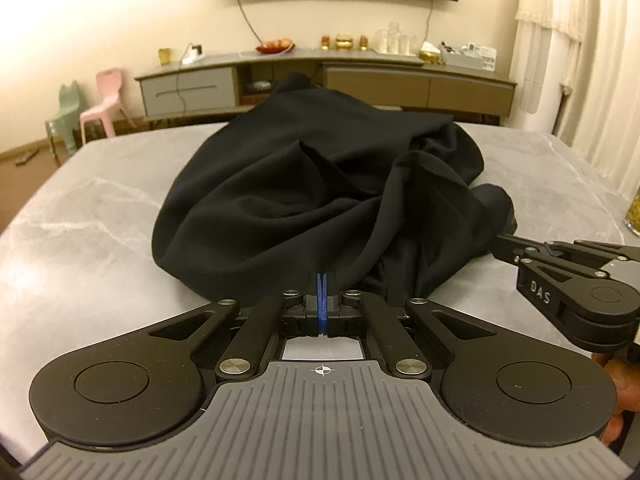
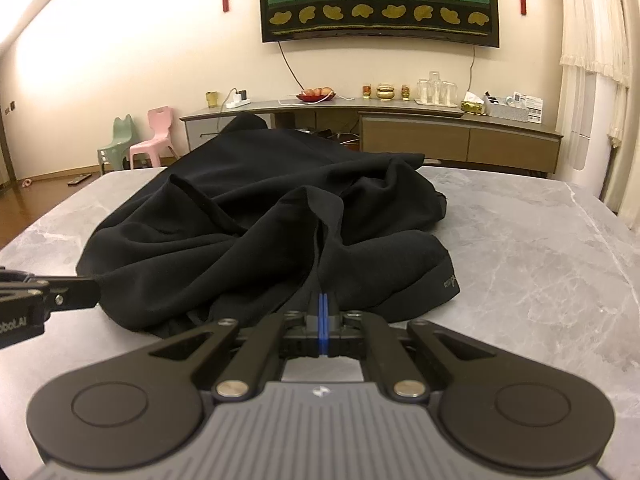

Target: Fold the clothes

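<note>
Seeing black garment (image 1: 320, 184) (image 2: 256, 236), plain dark fabric, crumpled in loose heap on grey marbled table (image 1: 100, 208) (image 2: 520, 248). Deep folds and ridges across middle, far end draped over table's far edge. Near hem bunched toward me; small pale logo print at right corner.

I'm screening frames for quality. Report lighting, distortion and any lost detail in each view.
Left wrist view: warm indoor light, strong fisheye bending of the table edge, and the black garment reads nearly featureless with faint folds. Right wrist view: same warm cast, the wall hanging bows, garment folds show slightly better, and the corners darken.
</note>
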`<state>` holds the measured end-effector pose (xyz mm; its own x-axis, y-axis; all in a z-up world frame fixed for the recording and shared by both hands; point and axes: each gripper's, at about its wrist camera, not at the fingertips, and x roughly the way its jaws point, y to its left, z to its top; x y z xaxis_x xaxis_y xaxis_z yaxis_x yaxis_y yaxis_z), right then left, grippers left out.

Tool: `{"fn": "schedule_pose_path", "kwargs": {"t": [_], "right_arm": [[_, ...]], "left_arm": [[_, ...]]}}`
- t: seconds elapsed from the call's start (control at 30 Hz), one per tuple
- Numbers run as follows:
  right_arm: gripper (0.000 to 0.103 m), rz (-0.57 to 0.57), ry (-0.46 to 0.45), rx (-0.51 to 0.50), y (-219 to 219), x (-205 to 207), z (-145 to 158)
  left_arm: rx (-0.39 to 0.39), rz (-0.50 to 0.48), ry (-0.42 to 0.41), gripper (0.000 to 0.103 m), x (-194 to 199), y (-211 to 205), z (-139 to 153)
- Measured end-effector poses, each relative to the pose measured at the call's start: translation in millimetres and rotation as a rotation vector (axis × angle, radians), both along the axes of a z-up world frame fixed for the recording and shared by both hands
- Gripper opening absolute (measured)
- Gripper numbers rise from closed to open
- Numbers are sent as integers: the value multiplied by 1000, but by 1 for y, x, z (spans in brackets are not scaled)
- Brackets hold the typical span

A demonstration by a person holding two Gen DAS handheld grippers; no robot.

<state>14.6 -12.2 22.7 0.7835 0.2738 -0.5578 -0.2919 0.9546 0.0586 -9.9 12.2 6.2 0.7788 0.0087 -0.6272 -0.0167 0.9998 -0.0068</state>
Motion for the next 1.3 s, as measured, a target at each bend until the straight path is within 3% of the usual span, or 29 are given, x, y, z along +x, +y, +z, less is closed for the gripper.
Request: {"fn": "schedule_pose_path", "kwargs": {"t": [0.1,0.13,0.17,0.3,0.37,0.43,0.53,0.7,0.77,0.87,0.93,1.0,1.03,1.07,1.1,1.13,1.23,1.3], "right_arm": [[30,-24,-13,-22,3,0,-2],[51,-28,-16,-28,4,0,-2],[66,-32,-17,-33,6,1,-2],[71,-37,-18,-51,11,1,-2],[75,-38,-16,-58,13,1,-2],[77,-39,-15,-63,15,2,-2],[83,-41,-18,-69,19,2,0],[94,-32,-26,-72,25,7,5],[98,-29,-38,-102,31,15,8],[101,15,-52,-54,35,21,16],[99,48,-61,-15,38,25,22],[65,80,-70,23,40,29,28],[18,97,-74,43,41,31,31],[2,113,-79,62,42,33,34],[2,129,-83,82,44,35,37],[2,146,-87,101,45,37,40],[2,194,-100,160,48,43,49],[2,352,-194,225,45,10,77]], "left_arm": [[1,24,-1,4,0,2,0],[1,28,-2,15,0,2,1],[6,33,-4,29,-1,2,1],[5,55,-14,47,-1,7,0],[4,74,-17,64,-1,10,-1],[-6,93,-29,72,-1,15,-1],[-23,183,-30,75,1,23,-3],[-34,228,-11,86,15,45,-12],[-27,258,9,89,30,58,-20],[-4,282,34,89,61,74,-33],[5,264,76,89,86,80,-45],[17,225,130,88,111,79,-62],[16,222,137,67,119,81,-66],[-2,205,134,31,128,86,-67],[-24,201,123,7,135,94,-63],[-54,224,98,0,140,107,-51],[-98,273,-69,0,131,153,4],[-130,313,-142,0,119,186,29]]}}
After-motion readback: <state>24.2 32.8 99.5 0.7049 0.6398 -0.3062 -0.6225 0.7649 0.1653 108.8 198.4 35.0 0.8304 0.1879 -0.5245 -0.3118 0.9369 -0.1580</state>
